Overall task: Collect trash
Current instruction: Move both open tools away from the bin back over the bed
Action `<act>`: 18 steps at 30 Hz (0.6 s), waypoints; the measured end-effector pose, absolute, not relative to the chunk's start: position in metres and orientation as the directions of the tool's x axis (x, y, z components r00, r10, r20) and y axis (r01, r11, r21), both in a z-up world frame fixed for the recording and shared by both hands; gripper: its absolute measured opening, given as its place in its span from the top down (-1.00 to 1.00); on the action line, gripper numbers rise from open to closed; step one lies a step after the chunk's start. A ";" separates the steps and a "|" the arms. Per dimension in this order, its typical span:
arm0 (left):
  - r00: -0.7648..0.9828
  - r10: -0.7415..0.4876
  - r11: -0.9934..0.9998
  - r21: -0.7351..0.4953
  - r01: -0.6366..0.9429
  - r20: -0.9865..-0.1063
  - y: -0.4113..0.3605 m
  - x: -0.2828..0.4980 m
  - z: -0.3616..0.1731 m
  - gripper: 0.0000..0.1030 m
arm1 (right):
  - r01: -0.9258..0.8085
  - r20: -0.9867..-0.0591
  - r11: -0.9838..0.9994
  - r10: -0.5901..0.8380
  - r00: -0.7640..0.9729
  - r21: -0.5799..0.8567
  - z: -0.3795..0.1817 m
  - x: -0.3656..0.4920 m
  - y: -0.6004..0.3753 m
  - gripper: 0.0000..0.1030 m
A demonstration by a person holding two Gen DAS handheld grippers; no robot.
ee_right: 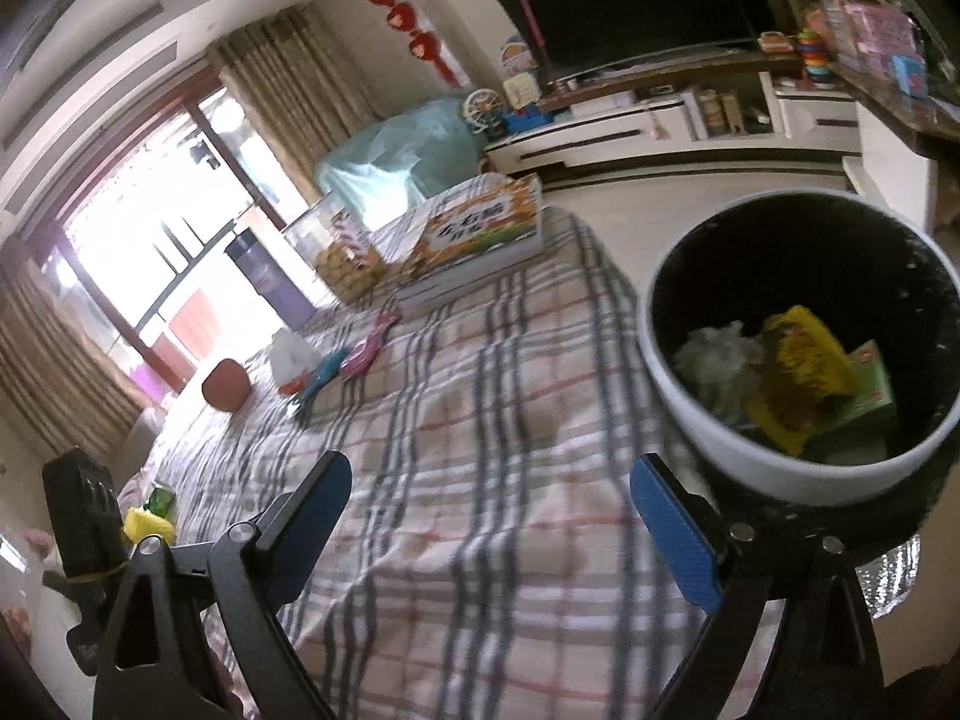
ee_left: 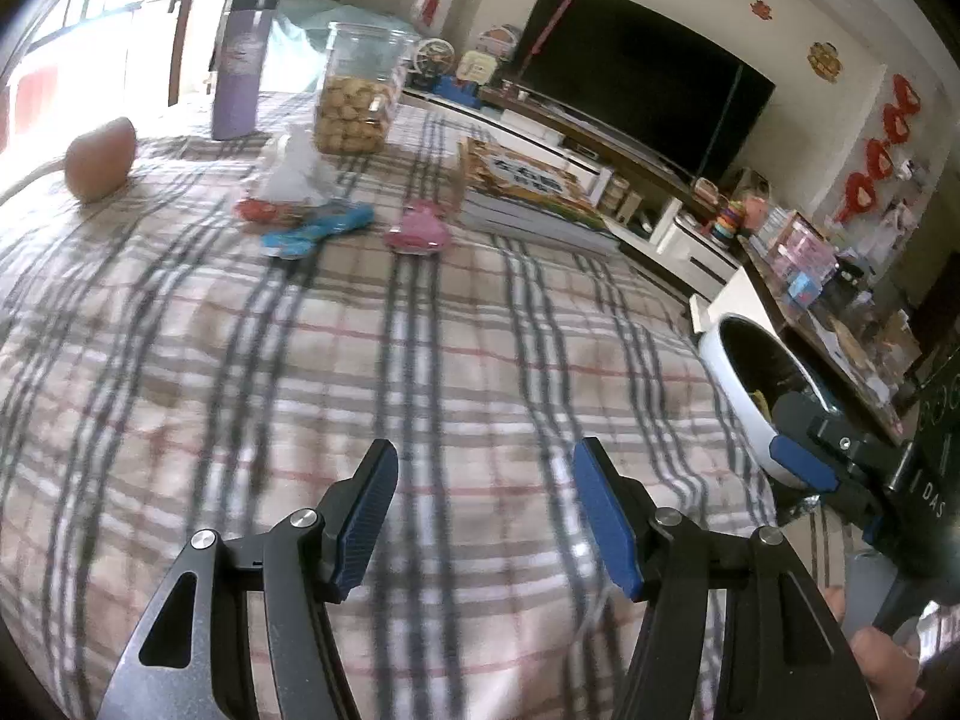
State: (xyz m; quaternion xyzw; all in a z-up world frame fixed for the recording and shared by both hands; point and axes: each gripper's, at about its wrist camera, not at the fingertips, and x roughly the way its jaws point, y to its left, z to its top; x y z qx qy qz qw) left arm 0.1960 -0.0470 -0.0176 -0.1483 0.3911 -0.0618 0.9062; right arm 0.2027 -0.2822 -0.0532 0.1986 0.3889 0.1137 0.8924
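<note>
A white trash bin with a black liner stands off the table's right edge; it holds a yellow wrapper, crumpled tissue and a green packet. The bin also shows in the left wrist view. My left gripper is open and empty above the plaid tablecloth. My right gripper is open and empty near the bin; it shows in the left wrist view. Far across the table lie a crumpled clear wrapper, a red wrapper and a blue wrapper.
A pink toy car, a stack of books, a cookie jar, a purple bottle and a brown round object sit at the far side. A TV and cabinet stand beyond. Yellow and green items lie left.
</note>
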 end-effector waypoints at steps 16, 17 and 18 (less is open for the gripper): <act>0.707 -0.148 0.943 -0.314 -0.111 -0.692 0.019 0.198 -0.018 -0.18 | -0.135 -0.678 0.910 0.386 0.626 0.393 -0.065 0.229 -0.212 -0.85; 0.706 -0.144 0.942 -0.314 -0.117 -0.693 0.022 0.200 -0.018 -0.18 | -0.142 -0.679 0.910 0.387 0.623 0.389 -0.066 0.231 -0.206 -0.85; 0.706 -0.138 0.942 -0.313 -0.123 -0.695 0.026 0.202 -0.019 -0.18 | -0.148 -0.681 0.911 0.389 0.621 0.386 -0.067 0.234 -0.203 -0.85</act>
